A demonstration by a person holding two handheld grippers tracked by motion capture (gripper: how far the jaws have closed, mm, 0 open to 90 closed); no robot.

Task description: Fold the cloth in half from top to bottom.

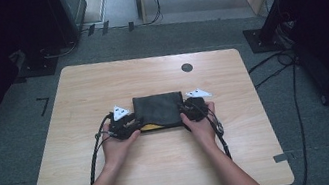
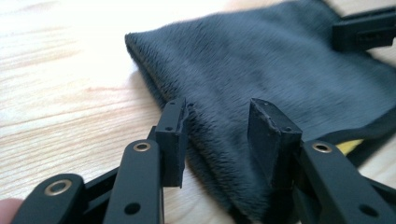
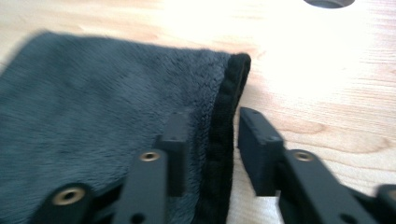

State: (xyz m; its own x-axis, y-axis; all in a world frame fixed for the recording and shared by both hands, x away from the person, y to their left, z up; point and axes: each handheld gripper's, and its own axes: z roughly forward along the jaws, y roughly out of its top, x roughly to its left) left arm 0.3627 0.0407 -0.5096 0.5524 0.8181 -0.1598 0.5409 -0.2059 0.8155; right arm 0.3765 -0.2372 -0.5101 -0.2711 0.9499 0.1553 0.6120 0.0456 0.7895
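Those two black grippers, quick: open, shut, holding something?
Left gripper: open, jaws astride the folded dark grey plush cloth.
Right gripper: open, straddling that cloth's edge.

Left gripper (image 2: 217,128) jaws, parted, straddle the dark cloth (image 2: 261,70) edge.

High view looks down from above the person's side over the whole table (image 1: 100,83), while both gripper views sit low & v. close along their jaws, facing inward from opp. ends, sharing the dark cloth (image 1: 157,109) (image 2: 261,70) (image 3: 93,102).
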